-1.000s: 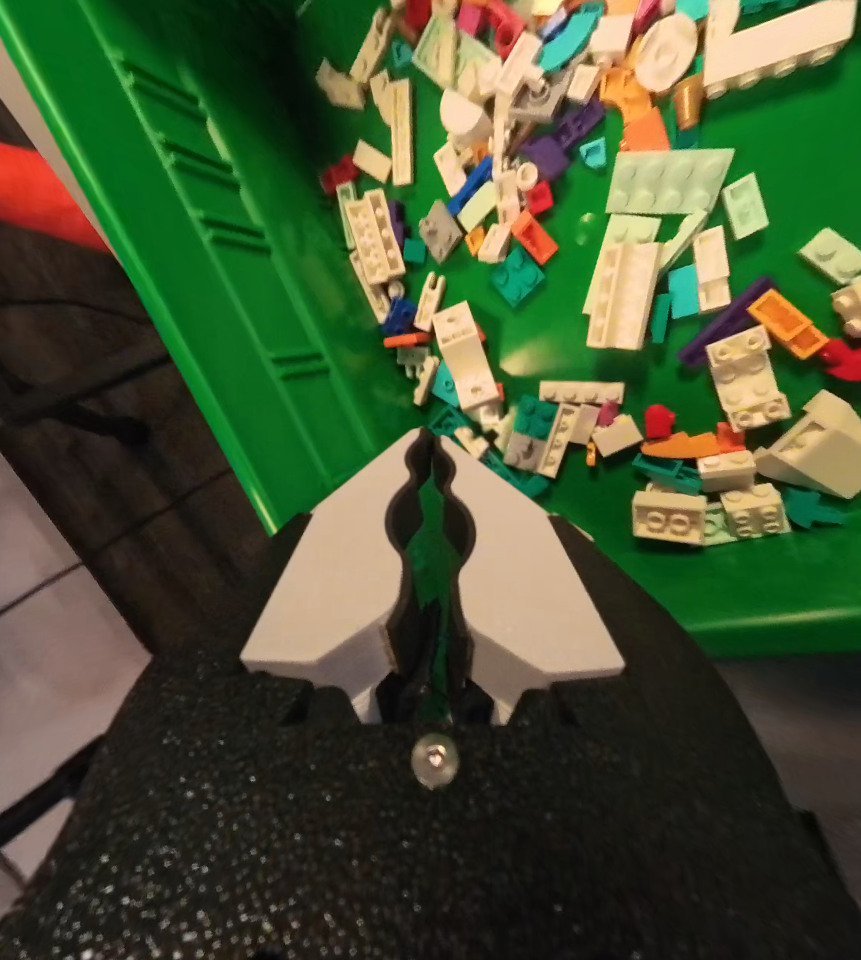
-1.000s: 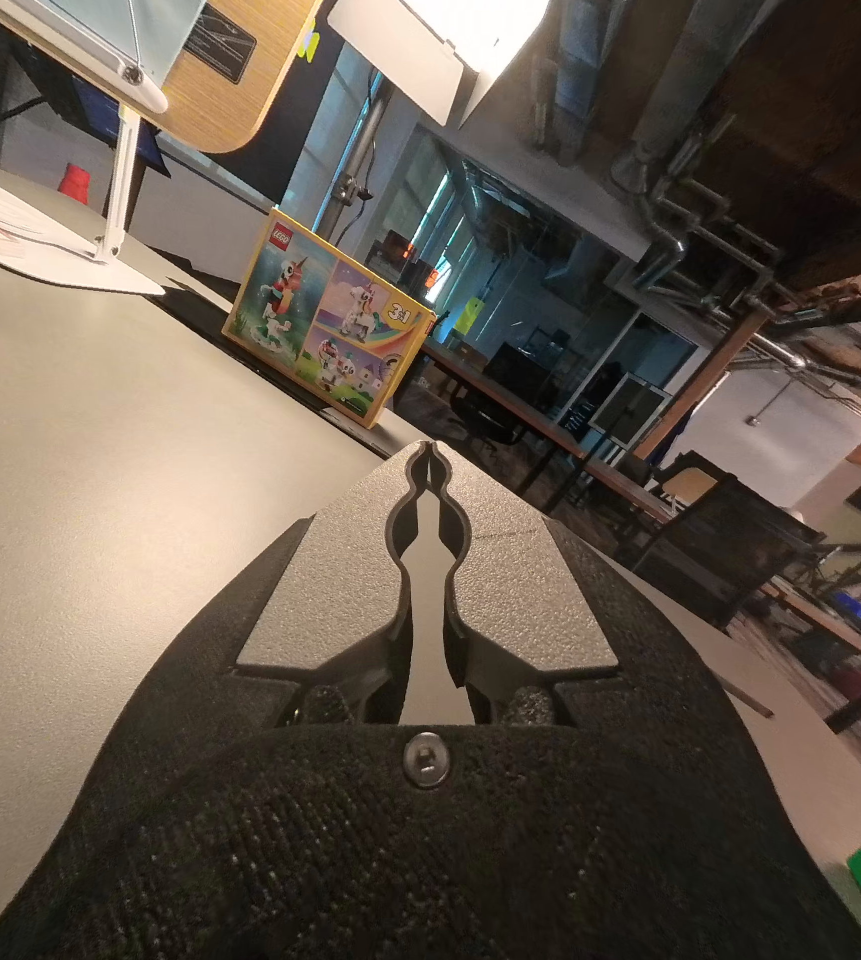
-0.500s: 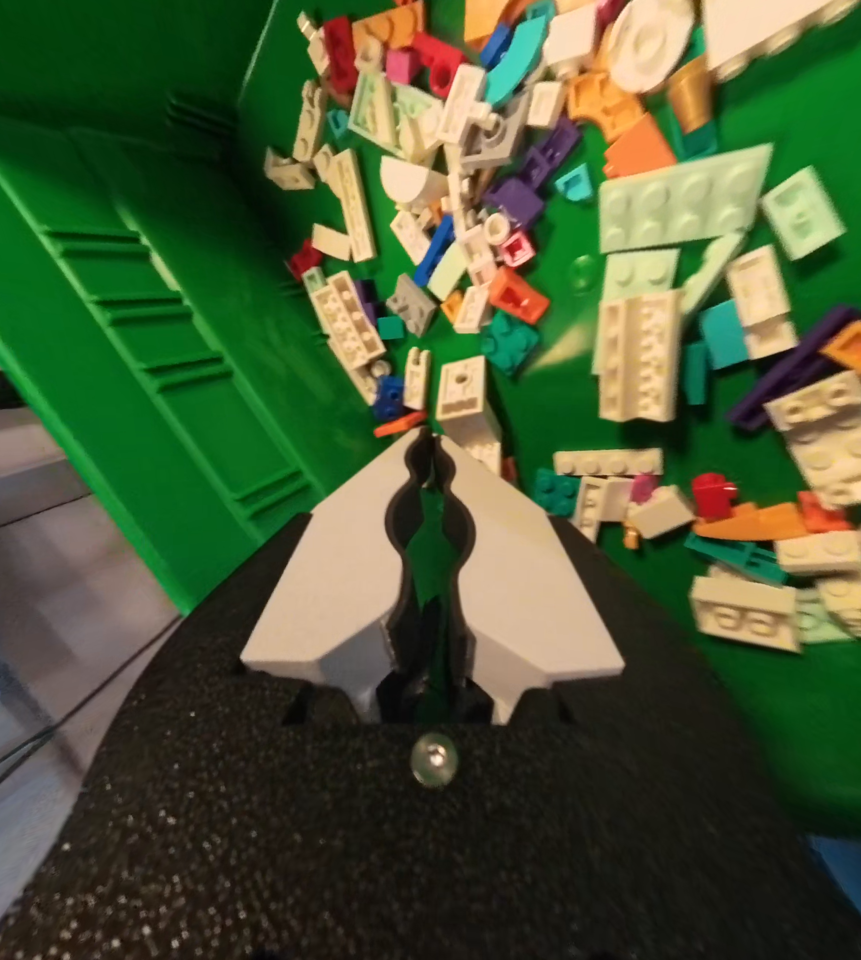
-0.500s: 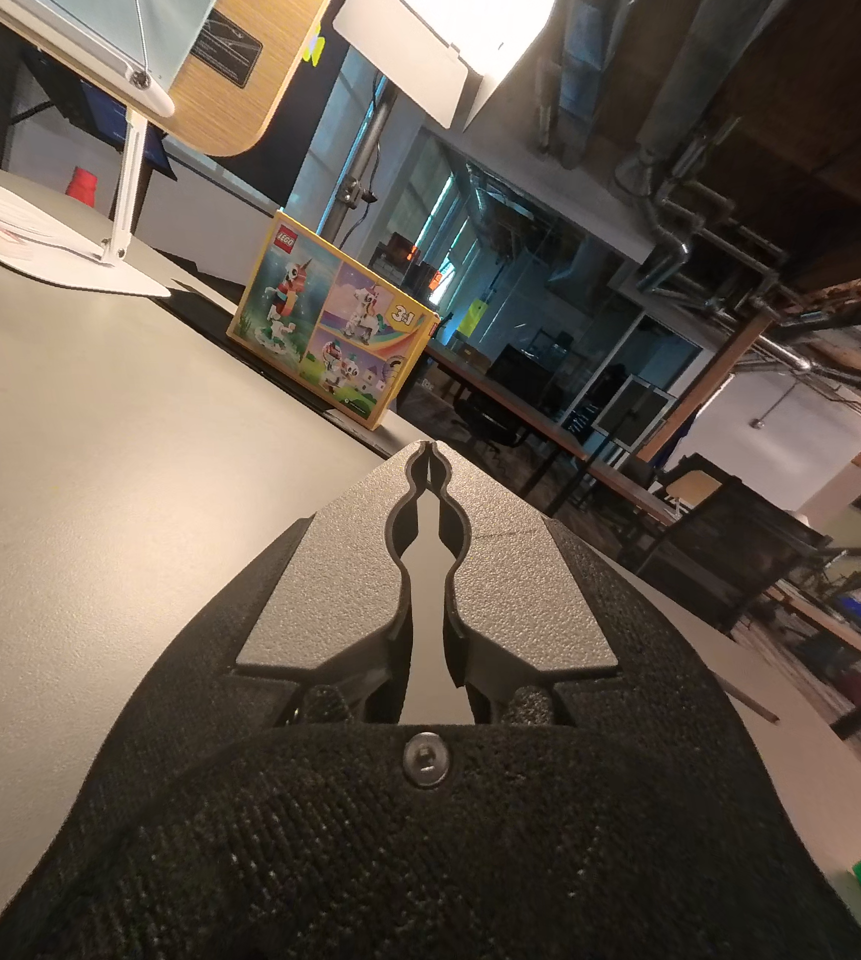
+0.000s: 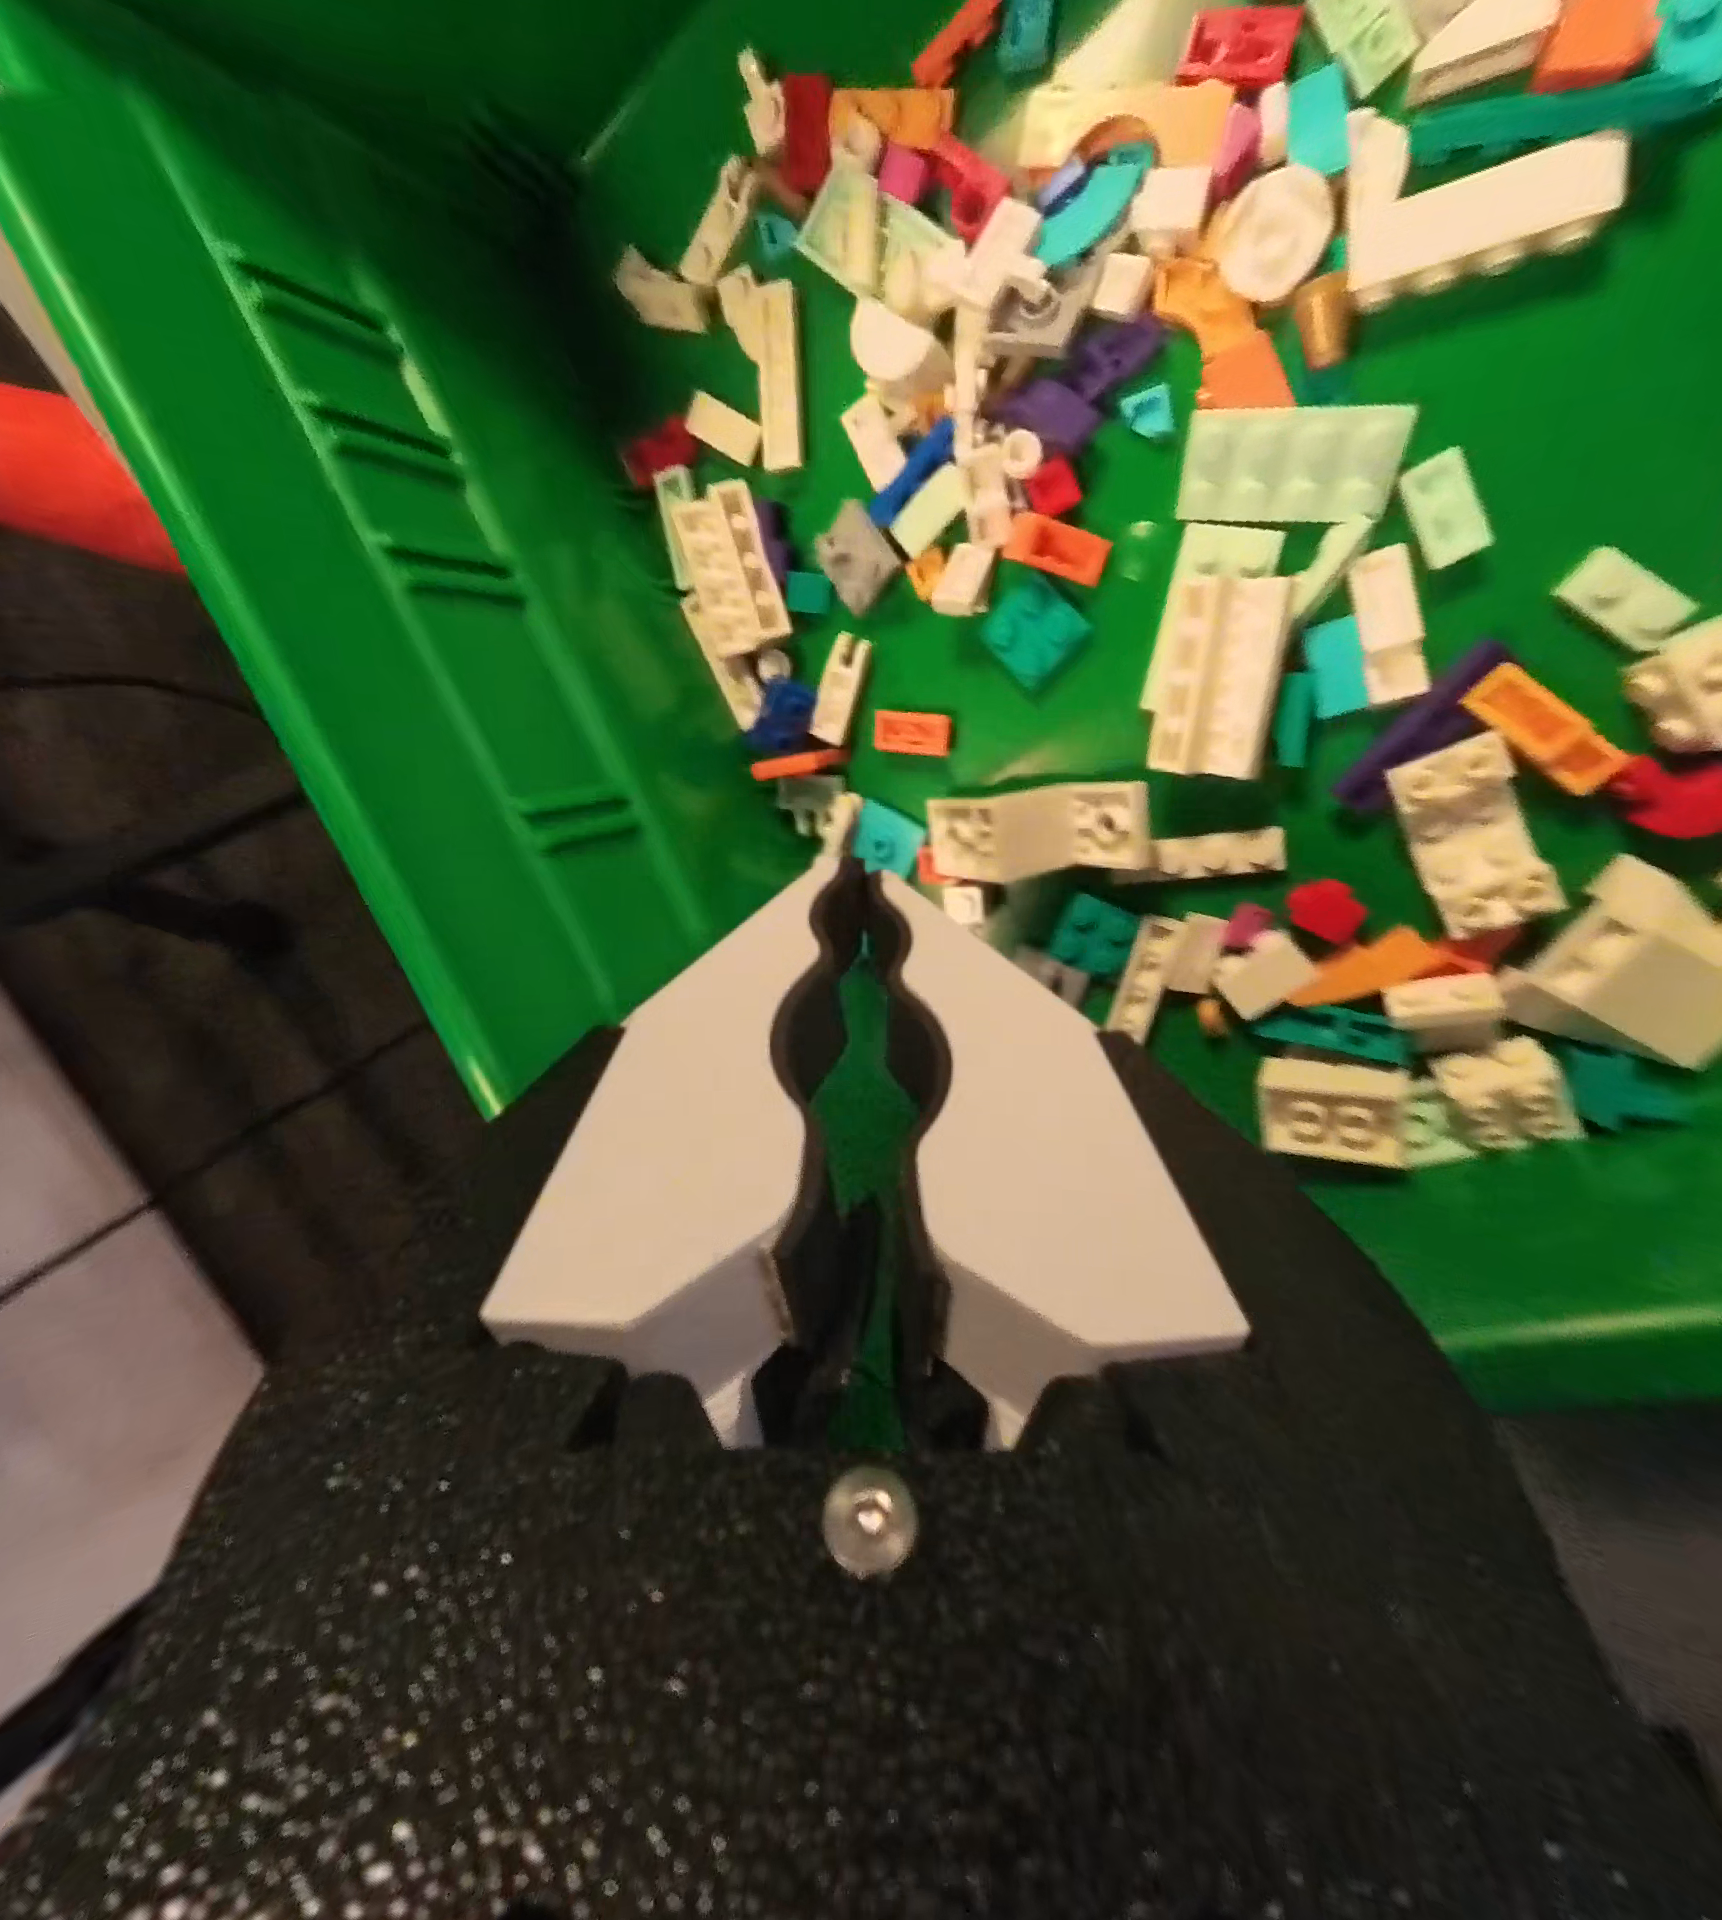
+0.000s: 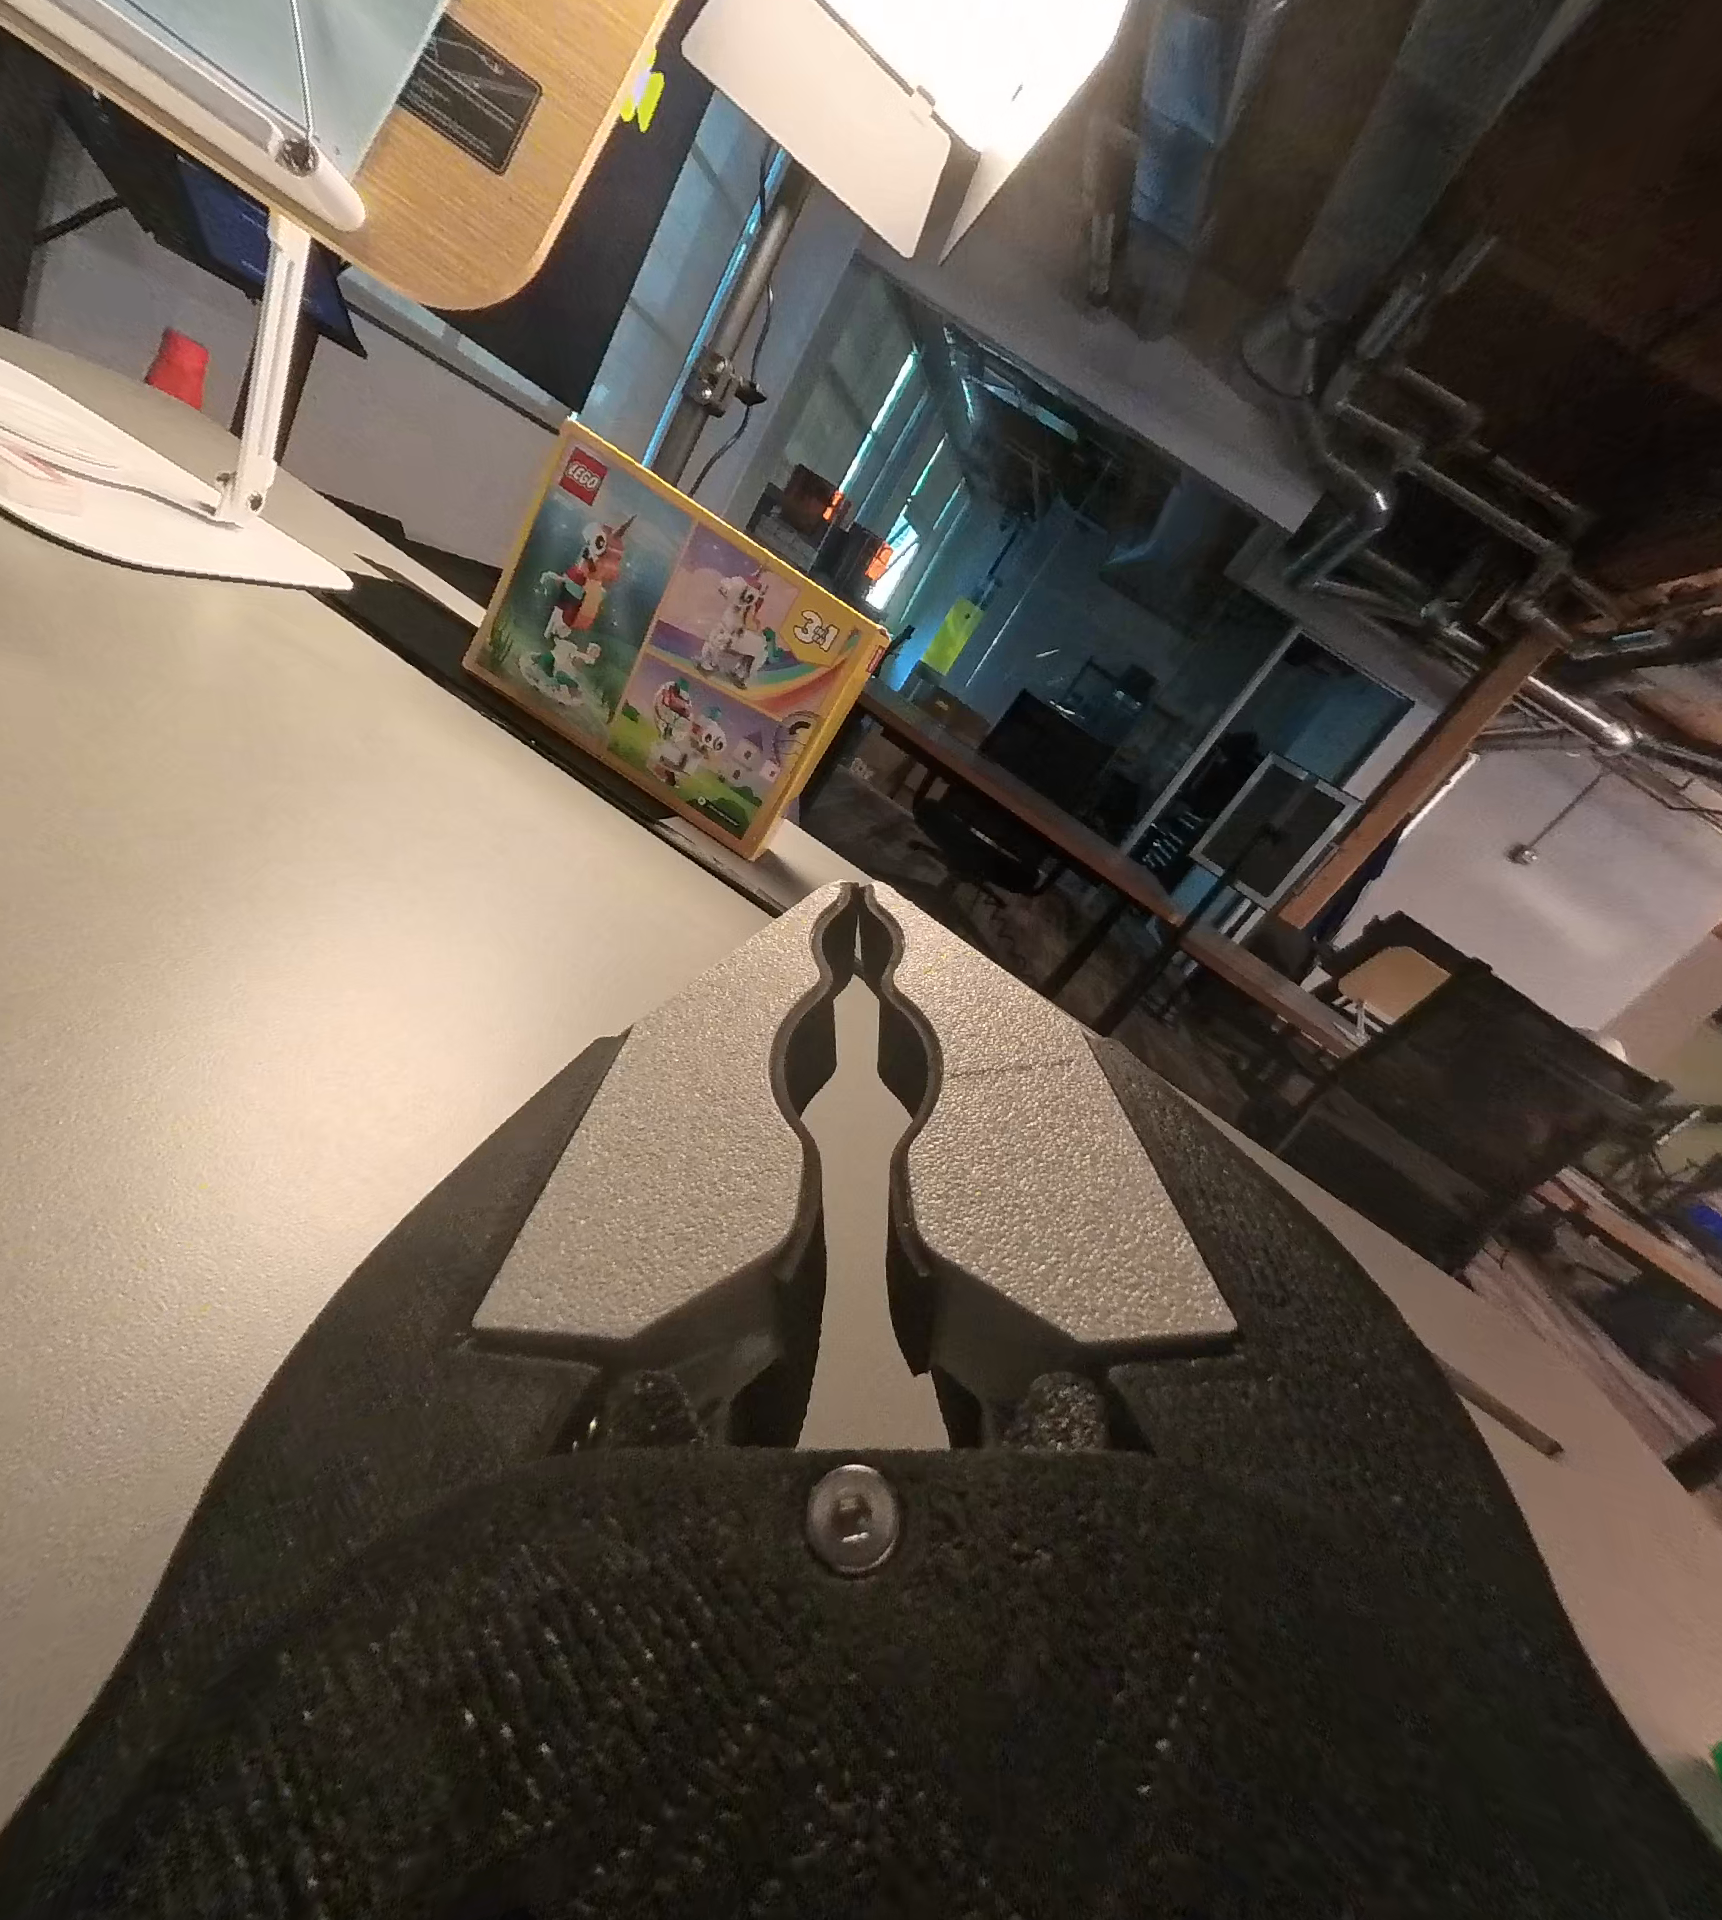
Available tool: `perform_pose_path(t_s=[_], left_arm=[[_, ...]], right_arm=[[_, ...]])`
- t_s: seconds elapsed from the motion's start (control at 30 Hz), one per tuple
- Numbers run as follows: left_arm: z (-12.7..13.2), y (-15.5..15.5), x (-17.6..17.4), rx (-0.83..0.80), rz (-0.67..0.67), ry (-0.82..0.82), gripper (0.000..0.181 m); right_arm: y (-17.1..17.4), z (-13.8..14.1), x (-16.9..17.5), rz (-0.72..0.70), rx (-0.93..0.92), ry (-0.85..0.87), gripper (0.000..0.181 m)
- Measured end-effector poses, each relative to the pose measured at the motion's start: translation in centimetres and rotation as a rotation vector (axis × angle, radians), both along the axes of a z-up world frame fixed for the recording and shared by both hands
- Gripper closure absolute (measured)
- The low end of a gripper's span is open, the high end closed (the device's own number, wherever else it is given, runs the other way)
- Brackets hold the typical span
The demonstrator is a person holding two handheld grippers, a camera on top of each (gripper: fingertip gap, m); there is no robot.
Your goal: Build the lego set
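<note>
Left hand-held gripper [image 5: 859, 883] hangs over the near-left corner of the green tray [image 5: 400, 582], fingertips pressed together, nothing between them. Loose lego pieces [image 5: 1096, 540] lie scattered ahead and to its right; a white double brick [image 5: 1039, 831] sits just right of the tips.

Right hand-held gripper [image 6: 857, 902] also closed and empty, low over the grey bench [image 6: 161, 883], set box [image 6: 670, 644] ahead of it.

Judgement: picking step. Spread the left fingers before descending, choose an isolated piece, approach square to its sides, avoid the tray wall.
</note>
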State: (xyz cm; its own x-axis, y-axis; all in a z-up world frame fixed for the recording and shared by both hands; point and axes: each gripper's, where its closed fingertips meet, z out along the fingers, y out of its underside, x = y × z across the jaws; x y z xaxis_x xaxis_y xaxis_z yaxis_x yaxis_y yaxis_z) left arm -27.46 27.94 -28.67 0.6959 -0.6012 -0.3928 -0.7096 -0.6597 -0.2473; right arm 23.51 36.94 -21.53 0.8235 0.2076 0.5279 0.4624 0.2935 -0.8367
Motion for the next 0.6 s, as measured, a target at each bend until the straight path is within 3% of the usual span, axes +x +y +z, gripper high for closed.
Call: perform_pose_path(t_s=[0.03, 0.4, 0.6], left_arm=[[0.0, 0.5, 0.0, 0.013, -0.021, 0.02, 0.181], [-1.7, 5.8, 3.2, -0.007, -0.174, -0.039, 0.181], [-2.9, 6.5, 5.1, -0.038, -0.245, -0.074, 0.181]], right_arm=[[0.0, 0.0, 0.0, 0.001, 0.0, 0.001, 0.181], [0.0, -0.1, -0.1, 0.003, -0.002, -0.009, 0.181], [0.0, -0.1, -0.2, 0.003, -0.004, -0.013, 0.181]])
